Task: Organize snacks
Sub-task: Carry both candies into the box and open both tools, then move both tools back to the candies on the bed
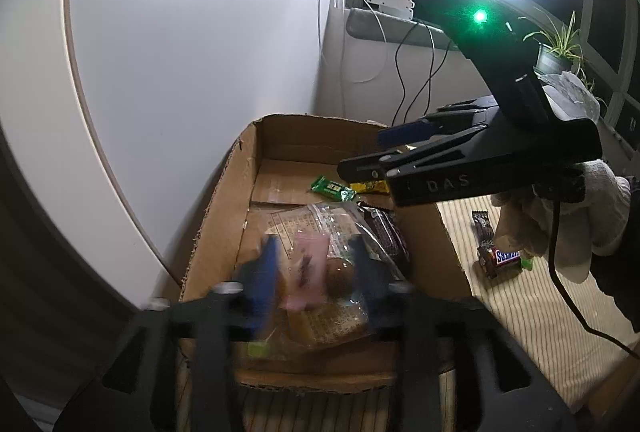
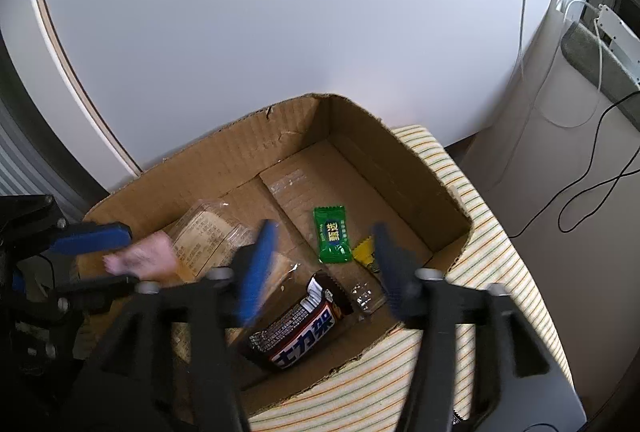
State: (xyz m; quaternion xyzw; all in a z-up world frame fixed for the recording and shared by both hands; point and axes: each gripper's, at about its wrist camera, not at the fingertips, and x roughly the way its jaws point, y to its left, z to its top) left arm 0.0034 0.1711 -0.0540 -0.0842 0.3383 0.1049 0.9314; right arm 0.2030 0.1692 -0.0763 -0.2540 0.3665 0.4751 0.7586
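An open cardboard box sits on a striped cloth. My left gripper is open over the box, and a blurred pink snack packet hangs between its fingers, touching neither. Below lies a clear bag of brown cakes. My right gripper is open and empty above the box's right side. In the box lie a green candy, a yellow candy and a dark chocolate bar.
On the striped cloth right of the box lie a Snickers bar and a dark wrapper. A white wall stands behind the box. A windowsill with a power strip, cables and a potted plant is at the right.
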